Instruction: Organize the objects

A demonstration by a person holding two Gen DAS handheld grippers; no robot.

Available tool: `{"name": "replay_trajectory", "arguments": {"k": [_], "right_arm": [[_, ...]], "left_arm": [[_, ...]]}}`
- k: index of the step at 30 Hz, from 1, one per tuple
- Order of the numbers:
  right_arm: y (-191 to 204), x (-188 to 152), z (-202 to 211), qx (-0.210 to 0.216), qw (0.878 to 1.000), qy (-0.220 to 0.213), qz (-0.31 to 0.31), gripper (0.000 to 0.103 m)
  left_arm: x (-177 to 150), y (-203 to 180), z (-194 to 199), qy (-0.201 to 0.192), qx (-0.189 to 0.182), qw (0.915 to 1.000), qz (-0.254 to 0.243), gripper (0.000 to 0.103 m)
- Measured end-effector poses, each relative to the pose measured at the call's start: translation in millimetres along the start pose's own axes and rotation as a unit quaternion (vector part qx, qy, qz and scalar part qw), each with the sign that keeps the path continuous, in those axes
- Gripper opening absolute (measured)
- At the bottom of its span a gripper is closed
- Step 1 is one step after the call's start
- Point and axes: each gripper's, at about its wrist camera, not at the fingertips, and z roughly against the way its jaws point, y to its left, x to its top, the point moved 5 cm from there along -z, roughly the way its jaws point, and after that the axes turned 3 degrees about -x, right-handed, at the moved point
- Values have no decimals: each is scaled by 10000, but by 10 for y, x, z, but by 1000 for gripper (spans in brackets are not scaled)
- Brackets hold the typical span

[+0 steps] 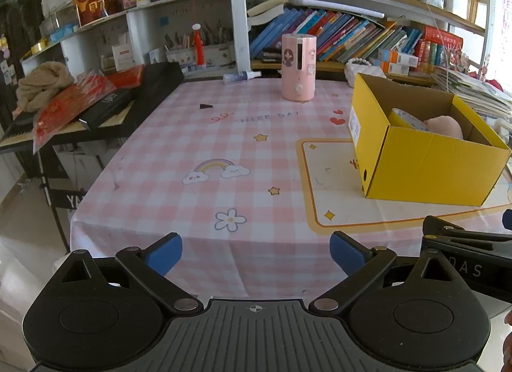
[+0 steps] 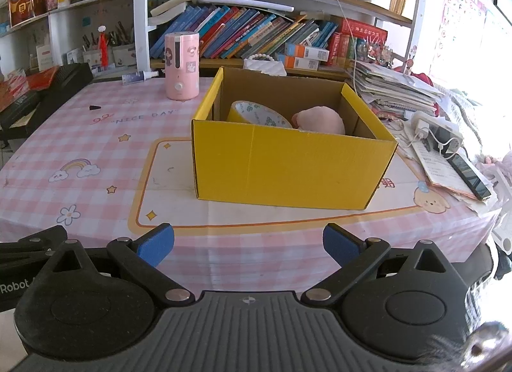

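**Both tongs spread, box loaded**

I hold the left tongs [image 1: 256, 255] and right tongs [image 2: 248, 245] at the near edge of the counter [image 1: 179, 161]; both are released, blue pads wide apart, nothing between them. The yellow cardboard box [image 2: 288, 164] sits on the cream mat panel, open-topped. Inside I see a patterned tape roll [image 2: 259, 114] beside a pink plush item [image 2: 320, 121]. A pink cylindrical humidifier [image 2: 181, 66] stands upright behind the box, apart from it.

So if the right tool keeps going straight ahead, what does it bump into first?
Probably the yellow box. The open right tool points over bare tablecloth toward the box's front wall, though height above the table is hard to judge.
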Motion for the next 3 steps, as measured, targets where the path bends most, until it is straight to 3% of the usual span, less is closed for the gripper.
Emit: {"name": "replay_trajectory", "arguments": {"k": [3], "right_arm": [[0, 8, -14, 16, 10000, 5, -2, 101]], "left_arm": [[-3, -1, -1, 5, -9, 10000, 2, 100]]}}
